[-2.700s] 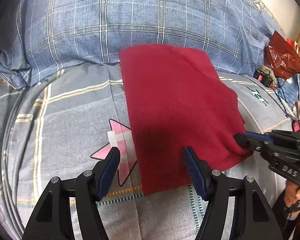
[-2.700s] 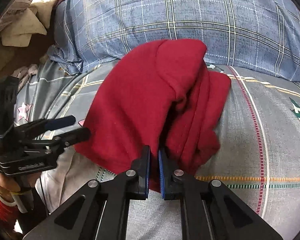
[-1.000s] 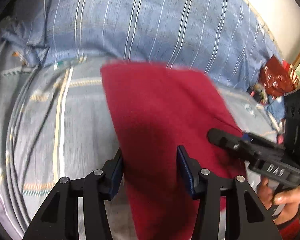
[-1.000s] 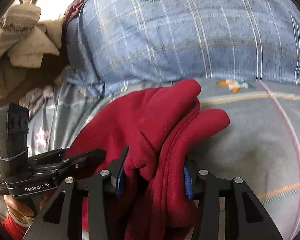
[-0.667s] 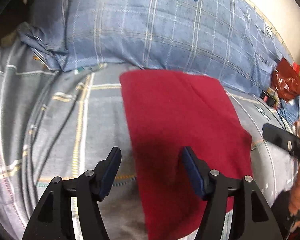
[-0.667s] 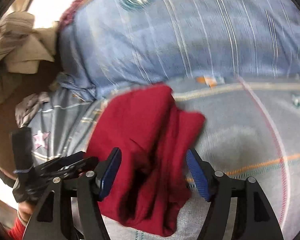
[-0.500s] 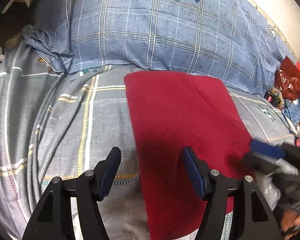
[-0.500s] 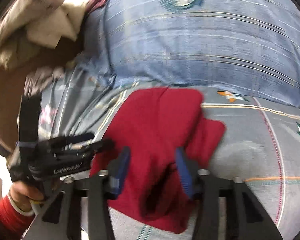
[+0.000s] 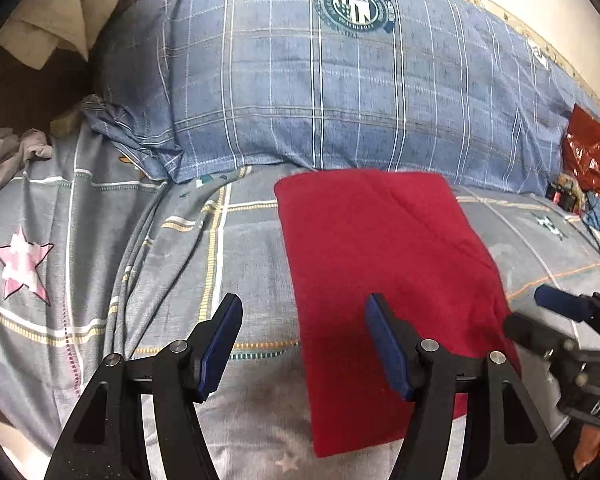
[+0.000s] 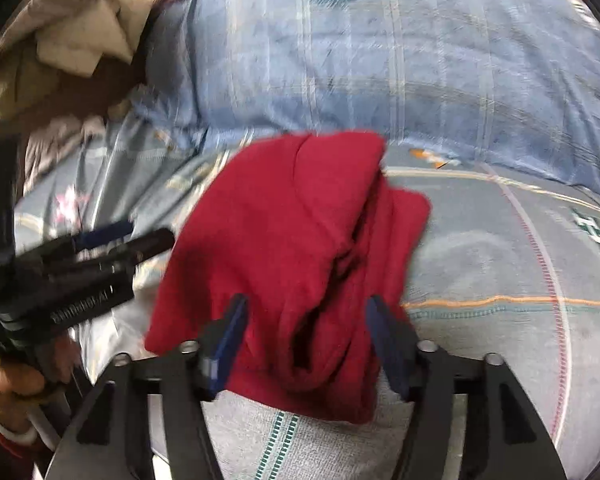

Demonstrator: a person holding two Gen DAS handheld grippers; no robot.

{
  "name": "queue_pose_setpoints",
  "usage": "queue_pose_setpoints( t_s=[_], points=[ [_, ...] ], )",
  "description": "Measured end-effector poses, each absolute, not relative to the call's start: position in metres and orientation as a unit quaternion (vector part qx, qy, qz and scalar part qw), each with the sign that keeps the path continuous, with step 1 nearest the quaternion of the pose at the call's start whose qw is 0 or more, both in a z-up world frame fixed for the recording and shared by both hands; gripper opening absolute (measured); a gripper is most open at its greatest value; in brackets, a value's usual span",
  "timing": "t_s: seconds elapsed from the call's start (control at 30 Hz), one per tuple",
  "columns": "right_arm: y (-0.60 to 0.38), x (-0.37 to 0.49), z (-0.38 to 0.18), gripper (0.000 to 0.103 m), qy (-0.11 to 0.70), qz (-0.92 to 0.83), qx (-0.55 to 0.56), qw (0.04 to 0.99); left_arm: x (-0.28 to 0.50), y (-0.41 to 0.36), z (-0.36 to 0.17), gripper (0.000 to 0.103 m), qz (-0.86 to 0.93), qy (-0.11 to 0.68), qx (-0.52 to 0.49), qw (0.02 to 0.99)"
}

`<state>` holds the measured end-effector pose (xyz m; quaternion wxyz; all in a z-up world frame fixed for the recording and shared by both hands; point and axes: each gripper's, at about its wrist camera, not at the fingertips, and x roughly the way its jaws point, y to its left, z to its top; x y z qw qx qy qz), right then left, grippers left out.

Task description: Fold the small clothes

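Observation:
A folded dark red garment [image 9: 384, 272] lies flat on the grey patterned bedsheet [image 9: 148, 264]. In the right wrist view the garment [image 10: 292, 256] shows layered folds along its right edge. My left gripper [image 9: 302, 342] is open and empty, just above the garment's near left edge. My right gripper [image 10: 306, 344] is open and empty, its jaws standing either side of the garment's near end. The right gripper also shows in the left wrist view [image 9: 540, 320], and the left gripper in the right wrist view [image 10: 140, 236].
A blue plaid pillow [image 9: 340, 92] lies behind the garment. Beige clothes [image 9: 52, 24] are piled at the far left. A red bag [image 9: 588, 152] and clutter sit at the far right. A pink star [image 9: 22, 268] is printed on the sheet.
My right gripper let go of the garment's edge and opened, then backed off a little. The garment dropped flat on the sheet. My left gripper stayed open and pulled back.

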<state>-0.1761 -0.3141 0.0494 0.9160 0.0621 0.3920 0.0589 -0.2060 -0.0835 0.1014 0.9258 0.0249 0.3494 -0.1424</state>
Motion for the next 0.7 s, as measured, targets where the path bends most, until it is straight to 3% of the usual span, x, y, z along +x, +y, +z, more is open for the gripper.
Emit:
queue_pose_setpoints(
  t_s=[0.23, 0.7],
  points=[
    [-0.316, -0.183, 0.077, 0.08, 0.354, 0.031, 0.071, 0.932, -0.226, -0.077, 0.114, 0.064, -0.134, 0.336, 0.028, 0.932],
    [-0.303, -0.189, 0.088, 0.087, 0.338, 0.027, 0.061, 0.939, -0.24, -0.066, 0.127, 0.064, -0.132, 0.321, 0.023, 0.938]
  ],
)
